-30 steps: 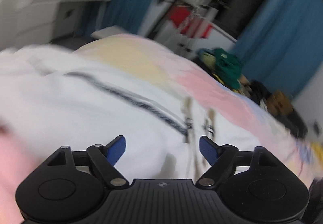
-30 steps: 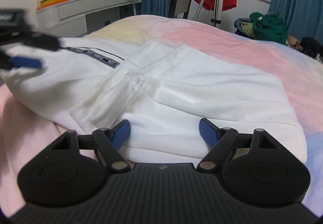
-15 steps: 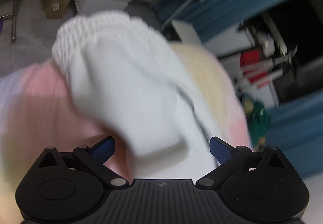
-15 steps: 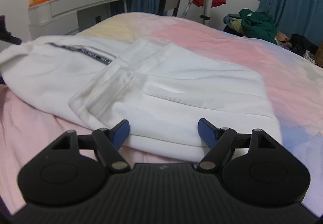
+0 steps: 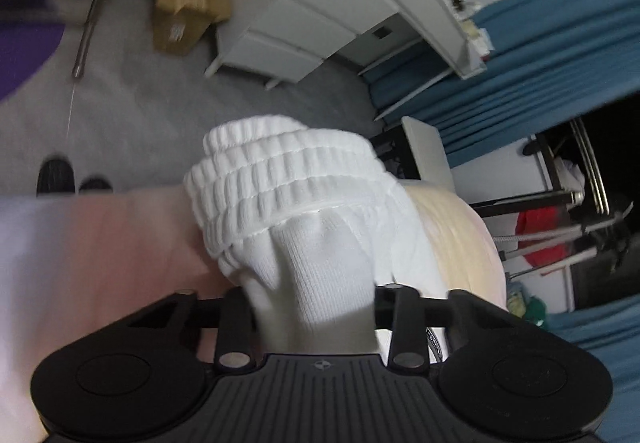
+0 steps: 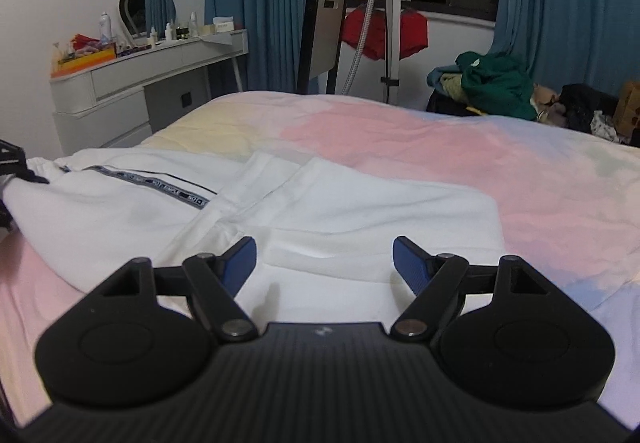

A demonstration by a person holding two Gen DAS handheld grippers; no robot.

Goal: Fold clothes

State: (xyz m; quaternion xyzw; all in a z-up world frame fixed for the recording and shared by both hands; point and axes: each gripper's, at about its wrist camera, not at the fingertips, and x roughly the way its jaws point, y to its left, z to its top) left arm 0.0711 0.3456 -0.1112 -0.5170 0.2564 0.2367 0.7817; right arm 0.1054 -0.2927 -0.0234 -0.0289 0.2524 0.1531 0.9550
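White pants point(image 6: 248, 211) lie half-folded on the bed point(image 6: 440, 147), waistband point(image 5: 280, 179) at the left edge. Knit cloth looks soft, light and floppy; the thick elastic gives firm purchase. Left gripper point(image 5: 316, 307) is clenched on the waistband; right gripper point(image 6: 324, 259) hovers spread above the near fold.

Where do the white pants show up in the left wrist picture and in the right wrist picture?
Left wrist: white pants fill the centre, their ribbed waistband bunched above the left gripper, which is clamped on the fabric.
Right wrist: they lie spread across the bed, lower left to centre, beyond the open right gripper.
Shared landmark: the white dresser, top centre in the left view, far left in the right.
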